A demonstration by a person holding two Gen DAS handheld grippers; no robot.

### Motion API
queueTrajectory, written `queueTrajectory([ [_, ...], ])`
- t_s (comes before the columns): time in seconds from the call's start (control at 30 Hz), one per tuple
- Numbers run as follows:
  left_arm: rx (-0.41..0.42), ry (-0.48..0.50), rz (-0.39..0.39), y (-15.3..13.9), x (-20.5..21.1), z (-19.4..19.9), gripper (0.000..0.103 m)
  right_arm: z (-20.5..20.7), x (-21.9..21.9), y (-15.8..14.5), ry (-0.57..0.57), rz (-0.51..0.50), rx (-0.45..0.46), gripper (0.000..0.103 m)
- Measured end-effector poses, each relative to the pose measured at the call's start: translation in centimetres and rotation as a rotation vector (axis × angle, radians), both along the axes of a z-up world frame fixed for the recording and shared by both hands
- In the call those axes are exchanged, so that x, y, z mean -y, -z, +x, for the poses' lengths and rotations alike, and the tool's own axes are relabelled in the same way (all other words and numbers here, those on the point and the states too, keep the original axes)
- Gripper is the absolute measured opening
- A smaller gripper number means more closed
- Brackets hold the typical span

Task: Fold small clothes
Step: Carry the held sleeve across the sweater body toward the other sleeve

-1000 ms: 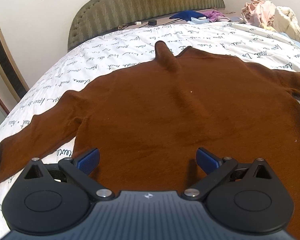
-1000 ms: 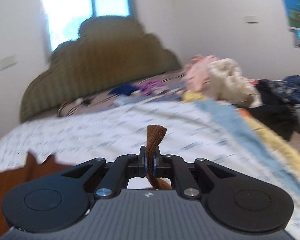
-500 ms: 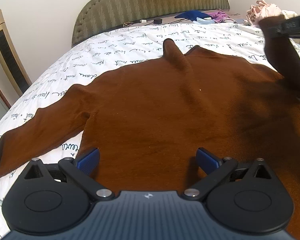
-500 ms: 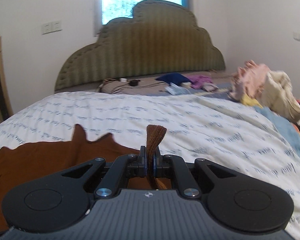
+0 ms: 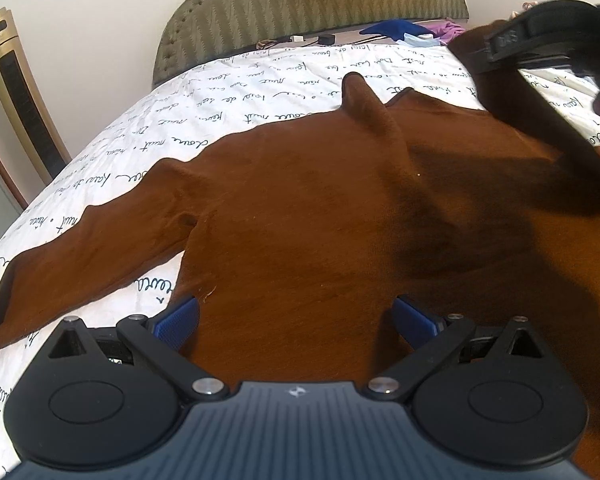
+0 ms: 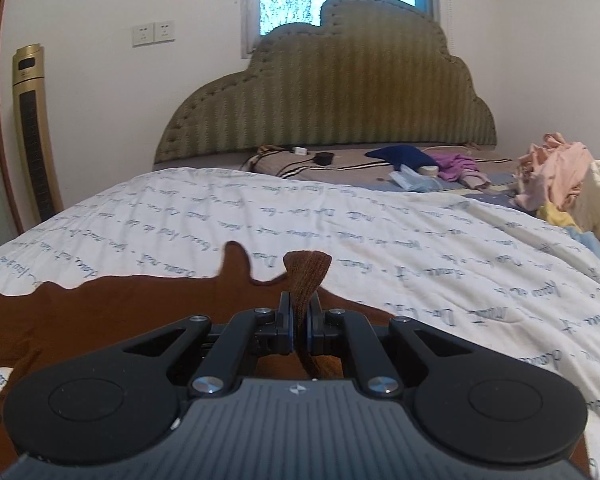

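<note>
A brown long-sleeved sweater lies spread flat on the white script-printed bedspread. Its left sleeve stretches out to the left. My left gripper is open and empty, low over the sweater's body near the hem. My right gripper is shut on the cuff of the right sleeve and holds it lifted over the sweater's body. In the left wrist view the right gripper shows at the upper right with the sleeve hanging from it.
A padded green headboard stands at the far end. Loose clothes are piled at the right of the bed, with small items near the pillow. A gold tower fan stands at the left wall.
My right gripper has carried the right sleeve leftward and inward over the sweater's body. My left gripper has stayed open, shifting slightly over the hem.
</note>
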State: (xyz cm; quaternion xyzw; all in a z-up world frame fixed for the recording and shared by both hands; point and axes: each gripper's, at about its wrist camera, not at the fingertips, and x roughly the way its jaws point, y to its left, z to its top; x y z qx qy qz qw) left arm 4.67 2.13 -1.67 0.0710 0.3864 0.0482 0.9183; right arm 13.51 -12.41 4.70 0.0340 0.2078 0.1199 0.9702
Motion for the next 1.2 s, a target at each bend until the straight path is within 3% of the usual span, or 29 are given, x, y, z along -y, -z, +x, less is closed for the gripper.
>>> queueTrajectory([
  [0.77,-0.014,-0.068,-0.024,0.0,-3.3,-1.2,0.103,1.7,-11.7,-0.3,-0.228,0.022,-0.007,0.011],
  [1.2,-0.018,-0.106,-0.038,0.2,-5.1,-1.6,0.103,2.1,-15.3,0.7,-0.307,0.025,-0.063,0.012],
])
